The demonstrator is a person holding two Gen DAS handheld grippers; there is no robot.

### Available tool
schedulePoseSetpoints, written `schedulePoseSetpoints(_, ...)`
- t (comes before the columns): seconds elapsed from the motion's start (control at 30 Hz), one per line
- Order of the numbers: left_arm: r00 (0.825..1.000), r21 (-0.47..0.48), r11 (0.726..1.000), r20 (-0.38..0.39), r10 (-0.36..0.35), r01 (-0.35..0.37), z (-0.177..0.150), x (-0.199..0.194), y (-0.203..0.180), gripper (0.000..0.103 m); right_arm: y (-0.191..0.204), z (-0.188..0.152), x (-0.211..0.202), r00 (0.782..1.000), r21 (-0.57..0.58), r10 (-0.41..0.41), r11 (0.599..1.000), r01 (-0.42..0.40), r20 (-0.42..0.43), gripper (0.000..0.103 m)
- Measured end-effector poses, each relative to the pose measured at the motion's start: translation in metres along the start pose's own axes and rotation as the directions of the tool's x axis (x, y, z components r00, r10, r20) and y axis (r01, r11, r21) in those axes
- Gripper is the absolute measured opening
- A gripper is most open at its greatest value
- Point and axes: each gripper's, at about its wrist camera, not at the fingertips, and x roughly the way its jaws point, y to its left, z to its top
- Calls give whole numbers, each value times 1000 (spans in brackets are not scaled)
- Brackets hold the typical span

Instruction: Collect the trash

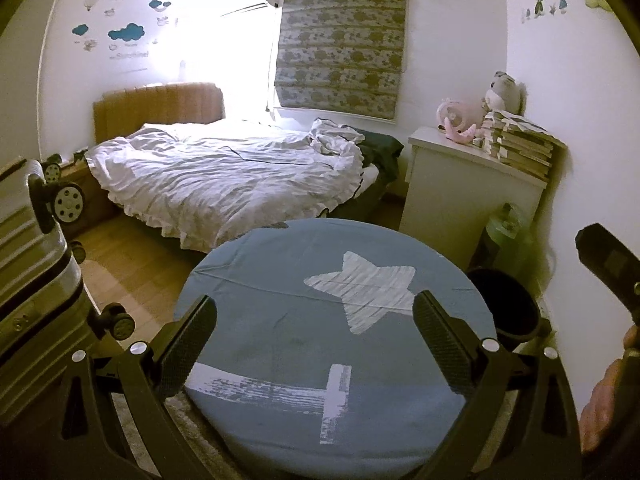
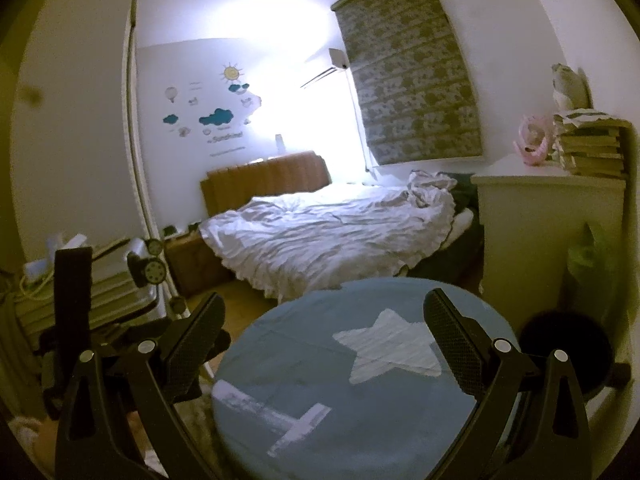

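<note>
Bedroom, black bin [image 1: 502, 300] right of open left claw [image 1: 314, 336]

Both wrist views look forward and slightly down, close above the round blue table [image 1: 280, 320] [image 2: 320, 360], toward the bed [image 1: 224, 172] [image 2: 320, 232]; the right view, somewhat blurred, seems set farther left.

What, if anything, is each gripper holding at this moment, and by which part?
Nothing is held. The left gripper and right gripper both stand open above the round blue cushion, with no object between their fingers.
</note>
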Motion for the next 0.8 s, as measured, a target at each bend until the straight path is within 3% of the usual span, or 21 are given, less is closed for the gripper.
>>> schedulePoseSetpoints(0.8, 1000, -16, 1000, -10, -9, 9, -2, 9, 6, 98, -4, -8, 28, 998, 17, 9, 1000, -8, -59, 98)
